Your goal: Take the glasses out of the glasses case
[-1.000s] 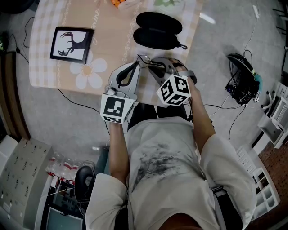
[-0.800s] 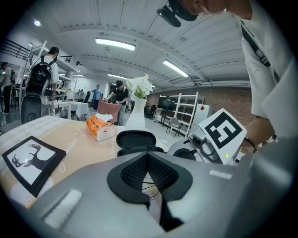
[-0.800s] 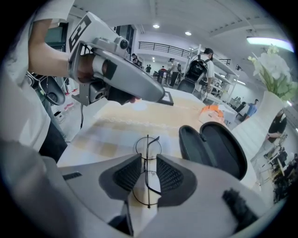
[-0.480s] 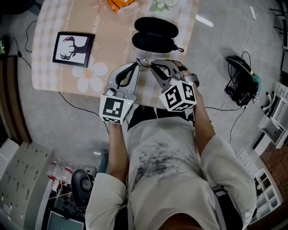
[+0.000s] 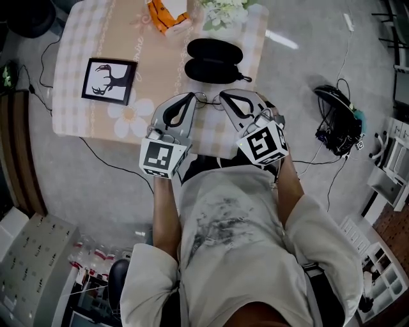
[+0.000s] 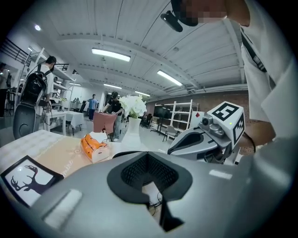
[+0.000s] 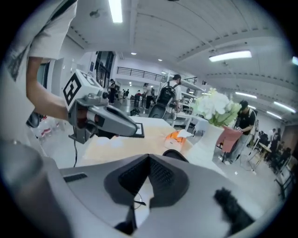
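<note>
Holding the glasses [image 5: 205, 99] between them, the left gripper [image 5: 193, 96] and the right gripper [image 5: 222, 96] meet tip to tip above the near edge of the bench [image 5: 83, 45]. Each gripper view shows its jaws clenched, with a thin piece of wire frame in the gap, so each seems to grip one side of the glasses. The glasses case [image 5: 213, 59] lies open farther back on the bench, apart from the grippers, and both dark halves look empty. By that, the removal itself looks done. The next move is probably to lower the glasses flat onto bare cloth beside the case. Both jaws should release together so the light frame is not twisted.

A peach cloth with a checked border and daisy print covers the bench. On it are a framed deer picture [image 5: 108, 80], an orange packet [image 5: 167, 14] and white flowers [image 5: 223, 7]. Cables trail over the grey floor [image 5: 307, 70]. The gripper views show a large hall with strip lights, shelving and distant people.
</note>
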`<state>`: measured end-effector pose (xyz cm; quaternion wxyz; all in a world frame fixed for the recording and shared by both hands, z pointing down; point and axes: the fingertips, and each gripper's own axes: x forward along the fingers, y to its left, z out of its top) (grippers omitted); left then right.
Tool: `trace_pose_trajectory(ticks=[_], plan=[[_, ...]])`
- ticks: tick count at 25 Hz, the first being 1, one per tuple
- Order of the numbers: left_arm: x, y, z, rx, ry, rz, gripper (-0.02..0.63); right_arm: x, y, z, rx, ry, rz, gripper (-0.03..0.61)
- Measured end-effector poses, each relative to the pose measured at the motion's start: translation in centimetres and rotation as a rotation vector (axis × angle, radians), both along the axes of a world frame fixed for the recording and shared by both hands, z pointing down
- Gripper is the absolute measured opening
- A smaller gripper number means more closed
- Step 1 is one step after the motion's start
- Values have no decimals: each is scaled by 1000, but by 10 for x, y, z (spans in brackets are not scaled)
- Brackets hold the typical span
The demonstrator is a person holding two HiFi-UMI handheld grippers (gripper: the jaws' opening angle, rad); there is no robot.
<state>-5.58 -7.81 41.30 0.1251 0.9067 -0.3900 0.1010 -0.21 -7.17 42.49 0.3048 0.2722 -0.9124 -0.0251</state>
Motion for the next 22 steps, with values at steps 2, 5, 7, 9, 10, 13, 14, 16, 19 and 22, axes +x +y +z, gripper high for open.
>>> trace_pose_trajectory(ticks=[2,5,7,9,10,13,14,16,19,22], plan=[[2,2,-6,11,19,3,8,5,0,-8,-21,-73,42,17],[3,4,-10,12,37,-10,8,11,3,-15,-42,-141,83,17],[2,5,-12,5,45,-28,8,13,5,-17,-49,-159,95,17],[2,6,-12,-3,52,-41,8,15,7,-19,-55,-166,100,15],[2,7,-12,-5,53,-44,8,16,8,-19,-58,-168,100,15],[2,10,-11,-10,54,-47,8,16,12,-19,-62,-166,97,15],[2,11,-11,-11,53,-47,8,16,13,-18,-64,-165,96,15],[1,12,-10,-12,52,-48,8,16,14,-17,-66,-165,94,15],[-1,12,-10,-13,49,-48,8,15,14,-17,-69,-166,93,15],[-2,11,-11,-14,46,-47,8,15,14,-17,-71,-165,92,15]])
